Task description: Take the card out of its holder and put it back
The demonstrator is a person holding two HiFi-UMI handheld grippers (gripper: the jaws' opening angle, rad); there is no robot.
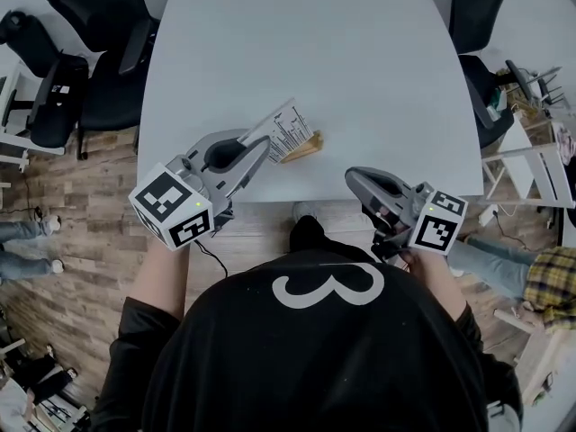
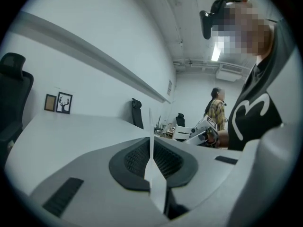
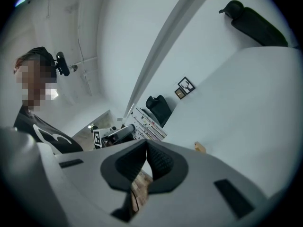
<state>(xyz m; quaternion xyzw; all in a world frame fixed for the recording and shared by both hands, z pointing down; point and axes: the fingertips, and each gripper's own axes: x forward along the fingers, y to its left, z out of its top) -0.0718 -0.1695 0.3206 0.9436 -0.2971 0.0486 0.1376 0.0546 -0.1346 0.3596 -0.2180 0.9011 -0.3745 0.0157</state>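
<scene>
**Head view.** The white table (image 1: pixel 297 43) fills the upper middle of the frame. The left gripper (image 1: pixel 267 142) reaches over the near table edge, with the card (image 1: pixel 290 128) clamped at its tips. The card is white with dark print and stands tilted. The wooden holder (image 1: pixel 307 148) lies on the table near that edge. In this view it sits just beside the lower right of the card. The right gripper (image 1: pixel 352 177) is at the near edge, to the right of the holder and apart from it. Black office chairs (image 1: pixel 99 52) stand at the left of the table.

**Left gripper view.** The left gripper (image 2: pixel 151 143) has both jaws pressed onto the card (image 2: pixel 156 186). The card shows edge-on as 1 thin white strip rising between the ribbed pads (image 2: pixel 135 160). The right gripper (image 2: pixel 202 130) shows beyond, in front of the person's black shirt. 2 framed pictures (image 2: pixel 57 102) hang on the far wall.

**Right gripper view.** The right gripper (image 3: pixel 146 143) has its jaws closed tip to tip, with nothing between them. The card (image 3: pixel 150 126) is raised off the table in the left gripper (image 3: pixel 116 135). The holder (image 3: pixel 200 147) rests on the table surface, clearly apart from the card and carrying nothing.
</scene>
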